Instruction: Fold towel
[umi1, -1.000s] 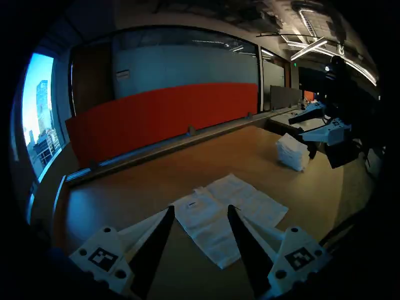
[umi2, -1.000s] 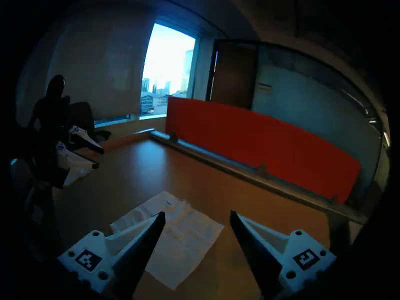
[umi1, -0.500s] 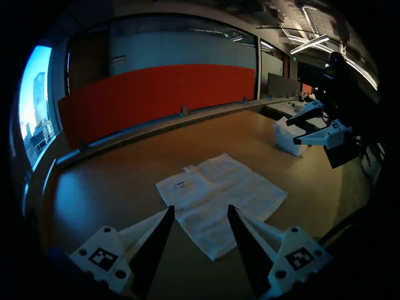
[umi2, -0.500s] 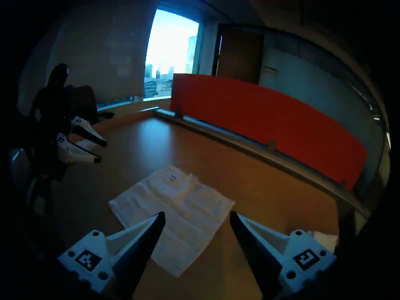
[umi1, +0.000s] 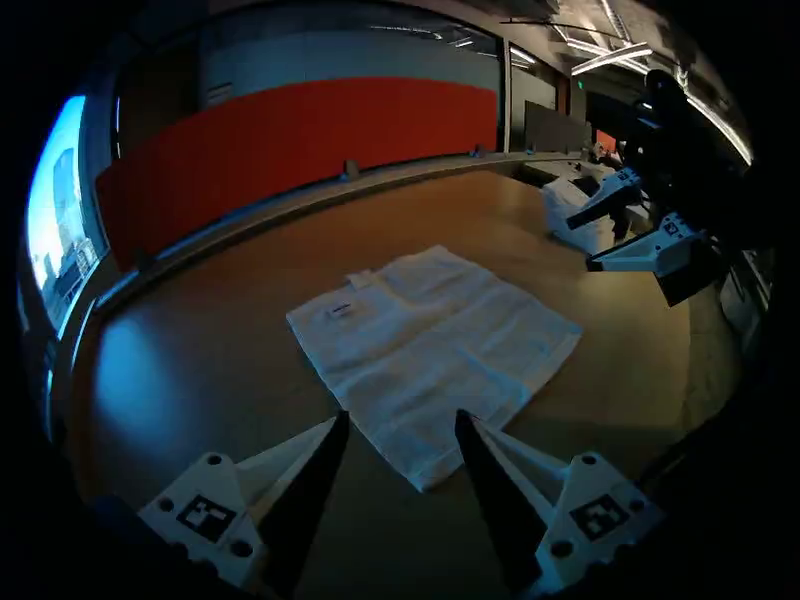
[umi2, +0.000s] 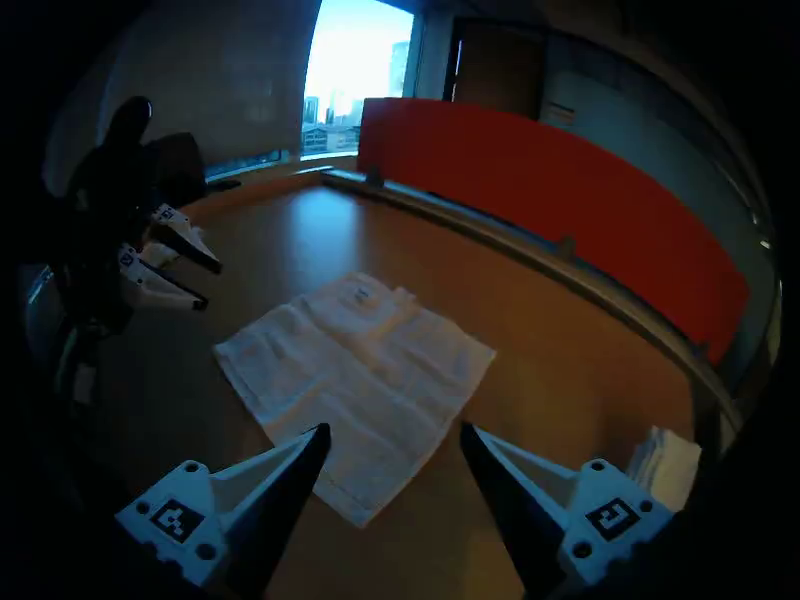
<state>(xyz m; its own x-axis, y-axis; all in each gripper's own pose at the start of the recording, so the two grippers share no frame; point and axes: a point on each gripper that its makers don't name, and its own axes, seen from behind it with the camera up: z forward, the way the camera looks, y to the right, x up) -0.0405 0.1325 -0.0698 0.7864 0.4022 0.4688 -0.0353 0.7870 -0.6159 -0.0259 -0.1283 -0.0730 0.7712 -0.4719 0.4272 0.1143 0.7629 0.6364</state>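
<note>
On the wooden table (umi1: 200, 370), white towel (umi1: 435, 335) flat, slightly rumpled.

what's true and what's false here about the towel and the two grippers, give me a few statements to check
1. The towel lies spread flat on the table. True.
2. The left gripper is shut on the towel. False: it is open and grips nothing.
3. The right gripper is open. True.
4. The panel along the table's far edge is green. False: it is red.
5. A folded stack sits on the table apart from the towel. True.
</note>
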